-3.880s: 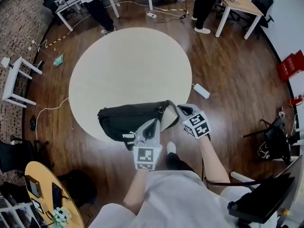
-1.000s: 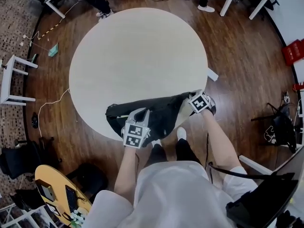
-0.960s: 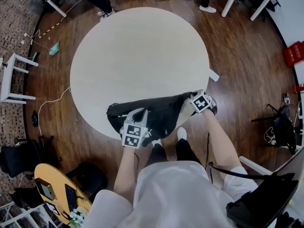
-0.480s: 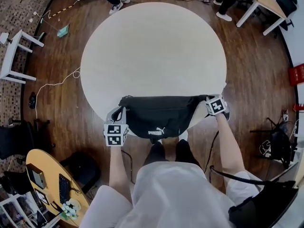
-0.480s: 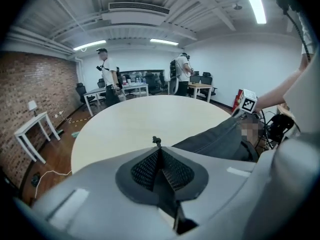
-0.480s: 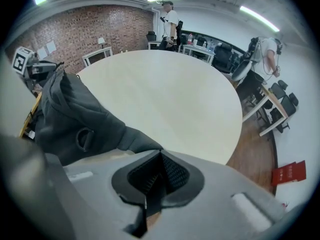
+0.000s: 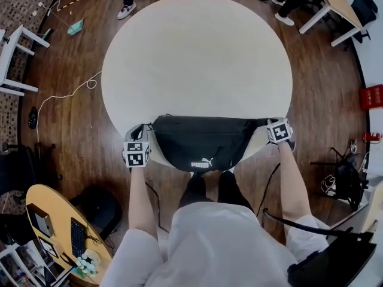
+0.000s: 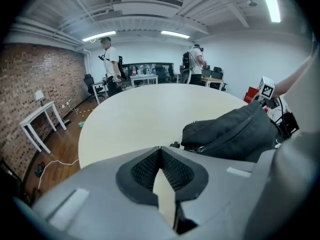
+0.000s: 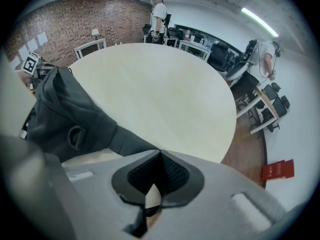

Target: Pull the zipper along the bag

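The bag (image 7: 206, 142), probably soft and limp, needs 2 holds: right gripper (image 9: 159, 152) clamped on its strap (image 9: 127, 141), left gripper (image 8: 160, 148) closed on the small zipper pull (image 8: 174, 145).

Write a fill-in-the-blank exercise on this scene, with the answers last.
The black bag lies at the near edge of a ___ table. The logo on the bag is ___. The left gripper is at the bag's end, its fingers ___.
Missing words: round; white; shut.
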A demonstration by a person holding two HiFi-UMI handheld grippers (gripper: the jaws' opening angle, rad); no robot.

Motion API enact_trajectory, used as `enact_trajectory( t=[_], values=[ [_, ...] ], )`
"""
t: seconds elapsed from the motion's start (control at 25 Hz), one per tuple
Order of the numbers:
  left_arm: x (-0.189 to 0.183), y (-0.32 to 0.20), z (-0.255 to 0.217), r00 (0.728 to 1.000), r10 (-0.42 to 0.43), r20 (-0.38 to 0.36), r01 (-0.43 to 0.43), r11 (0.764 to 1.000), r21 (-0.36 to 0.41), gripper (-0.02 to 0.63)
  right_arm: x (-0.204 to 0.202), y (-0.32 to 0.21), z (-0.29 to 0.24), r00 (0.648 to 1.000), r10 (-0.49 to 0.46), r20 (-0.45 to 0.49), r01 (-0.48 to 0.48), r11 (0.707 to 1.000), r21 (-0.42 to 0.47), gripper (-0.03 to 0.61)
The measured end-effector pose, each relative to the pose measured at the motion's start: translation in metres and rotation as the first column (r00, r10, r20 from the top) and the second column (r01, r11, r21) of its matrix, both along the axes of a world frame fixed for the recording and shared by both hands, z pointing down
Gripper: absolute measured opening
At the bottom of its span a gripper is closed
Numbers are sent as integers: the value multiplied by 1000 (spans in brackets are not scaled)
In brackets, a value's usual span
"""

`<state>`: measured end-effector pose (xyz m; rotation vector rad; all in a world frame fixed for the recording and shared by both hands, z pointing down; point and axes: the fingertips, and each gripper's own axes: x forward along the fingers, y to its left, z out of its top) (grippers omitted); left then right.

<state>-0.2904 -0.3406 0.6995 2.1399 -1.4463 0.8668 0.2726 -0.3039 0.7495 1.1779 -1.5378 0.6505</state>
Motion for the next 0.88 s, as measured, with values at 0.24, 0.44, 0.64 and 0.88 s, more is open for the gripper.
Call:
enact_trajectory(
  t=[0.24, 0.44, 0.64, 0.88],
  values=[
    [11, -6, 18, 997, -36, -72, 33, 999, -42, 25, 0, -4, 0, 999, 42, -11, -42, 999, 2, -9],
    [8, 2, -13, 984, -49, -169, 52, 999, 14, 96, -5, -8, -17, 980, 161, 120, -177, 975, 138, 11],
    [10, 15, -54, 979, -23, -203, 46, 993, 111, 113, -25, -12, -74, 977, 114, 182, -170, 928, 333, 71],
    [51, 52, -127, 974, 72, -214, -10, 961, 276, 64, -58, 37, -158, 966, 46, 254, -177, 832, 525, 28]
  ],
)
